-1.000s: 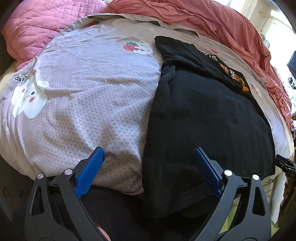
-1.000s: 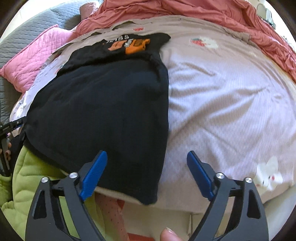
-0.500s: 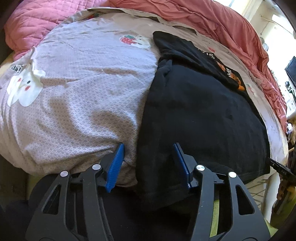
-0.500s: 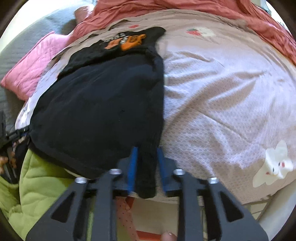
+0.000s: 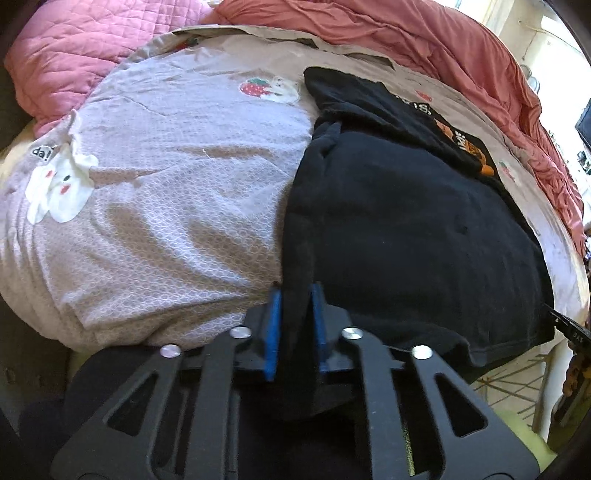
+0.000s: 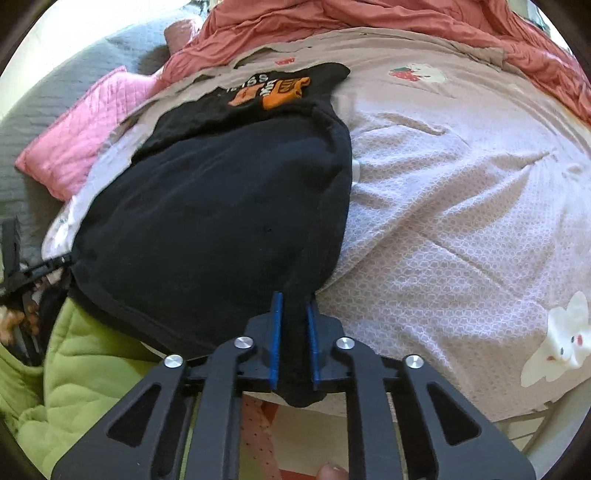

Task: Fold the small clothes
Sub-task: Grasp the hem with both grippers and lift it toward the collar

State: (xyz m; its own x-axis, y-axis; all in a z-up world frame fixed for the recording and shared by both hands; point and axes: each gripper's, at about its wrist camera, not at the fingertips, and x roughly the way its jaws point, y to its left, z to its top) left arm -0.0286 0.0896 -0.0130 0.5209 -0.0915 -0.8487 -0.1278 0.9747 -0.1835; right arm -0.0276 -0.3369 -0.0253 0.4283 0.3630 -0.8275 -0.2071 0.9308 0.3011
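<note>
Pinching the two near corners of the black T-shirt (image 5: pixel 399 229), the left hand-held gripper (image 5: pixel 295 325) and the right hand-held gripper (image 6: pixel 294 332) have just been closing and now clamp dark cloth between their blue pads. The shirt lies flat on the bed's patterned duvet (image 5: pixel 177 192), its hem hanging over the near edge. Its long axis runs away from the cameras, the printed orange end (image 6: pixel 280 92) farthest off, near the red blanket (image 6: pixel 369 18). The fabric looks light, soft and limp, likely to sag between the grips, so the hem corners seem the sensible hold.
</note>
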